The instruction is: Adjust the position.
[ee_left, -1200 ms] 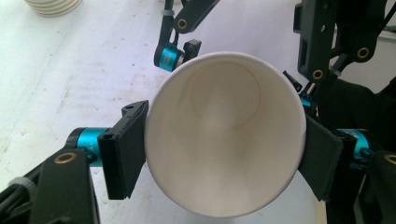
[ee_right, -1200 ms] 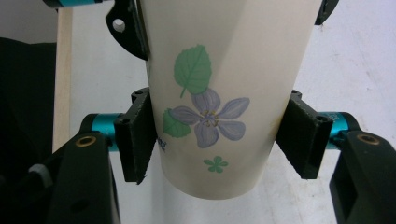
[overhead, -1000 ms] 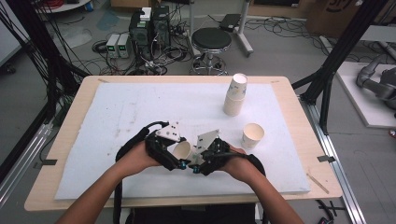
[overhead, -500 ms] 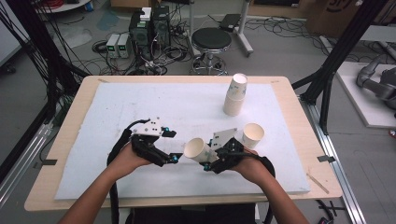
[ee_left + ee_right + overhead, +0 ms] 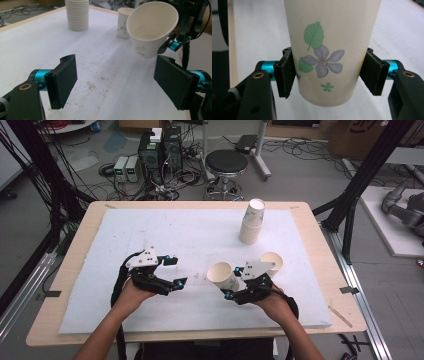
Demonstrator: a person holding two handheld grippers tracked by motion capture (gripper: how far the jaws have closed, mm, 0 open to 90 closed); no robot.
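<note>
Fingers (image 5: 284, 75) of the right gripper (image 5: 231, 282) grasp a flowered paper cup (image 5: 221, 273) above the worktop (image 5: 200, 230), tilted, mouth toward the left gripper (image 5: 174, 271), whose fingers are spread, empty.

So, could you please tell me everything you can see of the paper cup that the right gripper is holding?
The paper cup is white and tapered, printed with a purple flower and green leaves. It looks like thin paper with a rolled rim, and its inside appears empty. The right gripper clamps its lower wall from both sides, holding it clear above the white table cover, tilted with its mouth towards the left gripper. Nothing else touches it.
</note>
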